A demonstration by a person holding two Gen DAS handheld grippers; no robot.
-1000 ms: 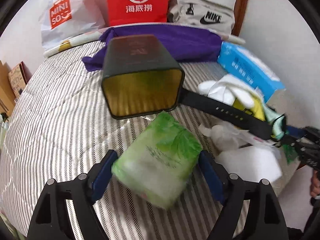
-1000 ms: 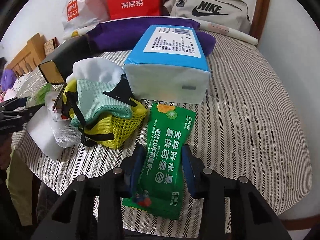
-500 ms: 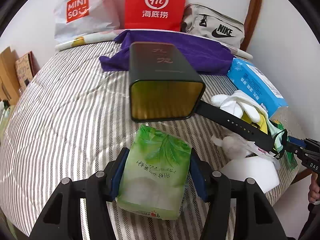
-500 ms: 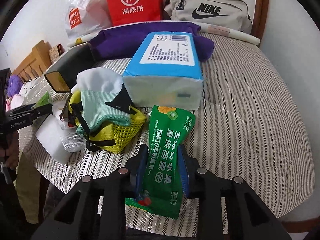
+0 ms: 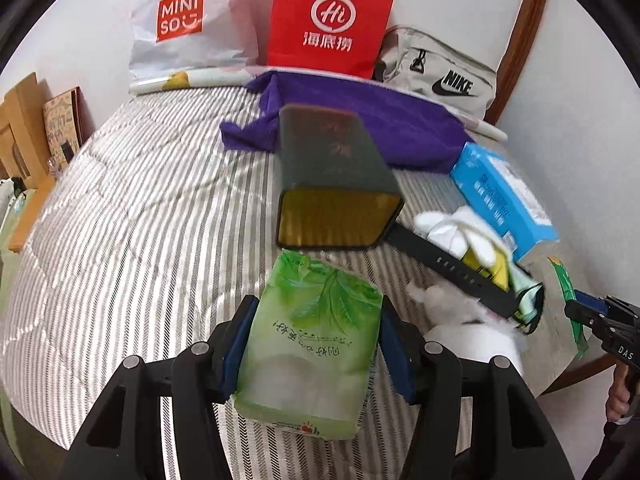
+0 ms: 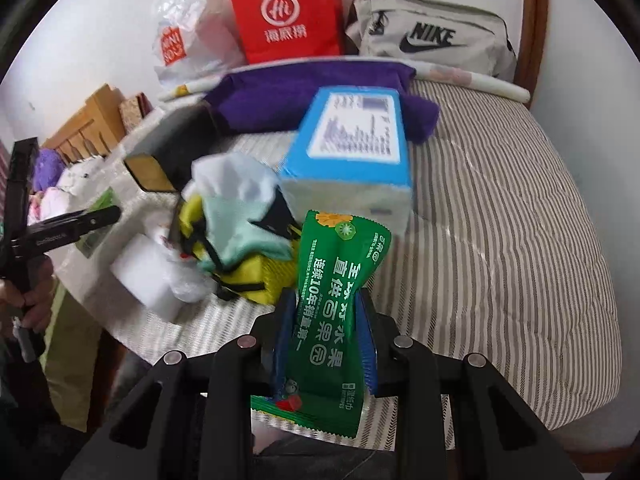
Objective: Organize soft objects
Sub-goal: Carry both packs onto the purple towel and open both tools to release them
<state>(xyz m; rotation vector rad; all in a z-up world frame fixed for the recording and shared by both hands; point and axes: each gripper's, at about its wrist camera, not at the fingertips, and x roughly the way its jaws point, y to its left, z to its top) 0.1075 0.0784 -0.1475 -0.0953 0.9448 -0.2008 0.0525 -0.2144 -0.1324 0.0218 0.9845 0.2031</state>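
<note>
My left gripper (image 5: 314,344) is shut on a light green tissue pack (image 5: 312,340) and holds it above the striped bed, just in front of the open end of a dark box (image 5: 332,184). My right gripper (image 6: 326,334) is shut on a dark green wet-wipe packet (image 6: 334,308), pinched in at the middle and lifted off the bed. The right gripper also shows at the right edge of the left wrist view (image 5: 600,320), and the left gripper at the left of the right wrist view (image 6: 68,228).
A blue tissue box (image 6: 356,152), a pile of white and mint cloths on a yellow mesh bag (image 6: 240,232), a white sponge block (image 6: 144,276) and a purple cloth (image 5: 380,124) lie on the bed. Shopping bags (image 5: 332,20) and a Nike bag (image 6: 432,36) stand at the back wall.
Both grippers closed on their packs and lifted them off the bed. The left one moved left and back from the box; the wipe packet is now squeezed narrow.
</note>
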